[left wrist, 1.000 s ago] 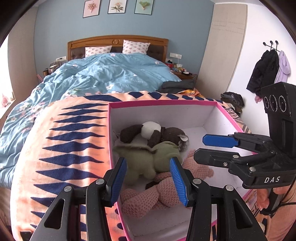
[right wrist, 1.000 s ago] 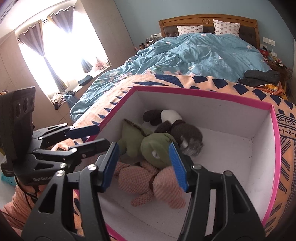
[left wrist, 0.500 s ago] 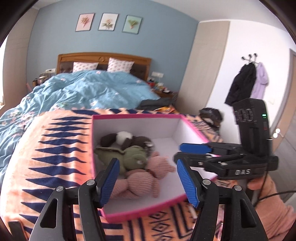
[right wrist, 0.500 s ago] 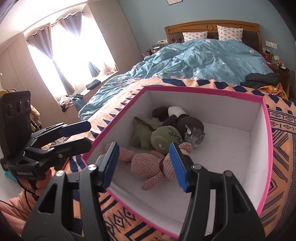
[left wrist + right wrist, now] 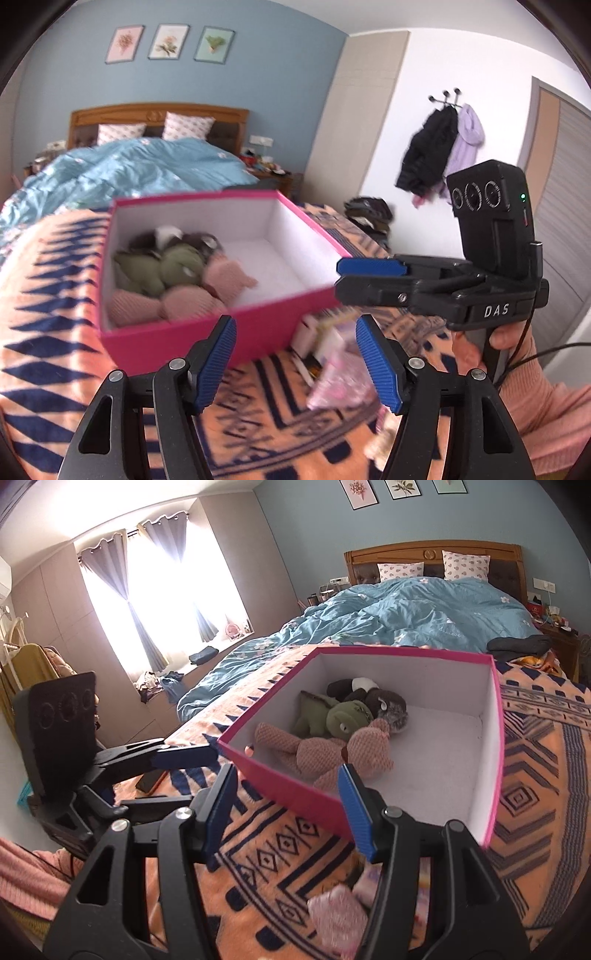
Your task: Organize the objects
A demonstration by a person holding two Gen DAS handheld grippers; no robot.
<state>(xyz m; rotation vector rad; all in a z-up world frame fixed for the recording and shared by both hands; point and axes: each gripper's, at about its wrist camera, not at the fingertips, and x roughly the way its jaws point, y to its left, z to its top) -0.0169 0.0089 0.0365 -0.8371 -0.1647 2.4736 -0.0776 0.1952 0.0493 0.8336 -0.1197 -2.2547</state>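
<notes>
Patterned blanket (image 5: 535, 775); pink box (image 5: 295, 794); both tools agape, empty; right tool (image 5: 369, 275) marked "DAS".

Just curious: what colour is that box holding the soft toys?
Bright pink outside, white inside: the box shows best in the right wrist view.

Matt card box (image 5: 295, 786), knitted plush toy (image 5: 332, 749)

Pink box (image 5: 295, 794), three plush toys (image 5: 332, 746) inside, seemingly heaped
</notes>
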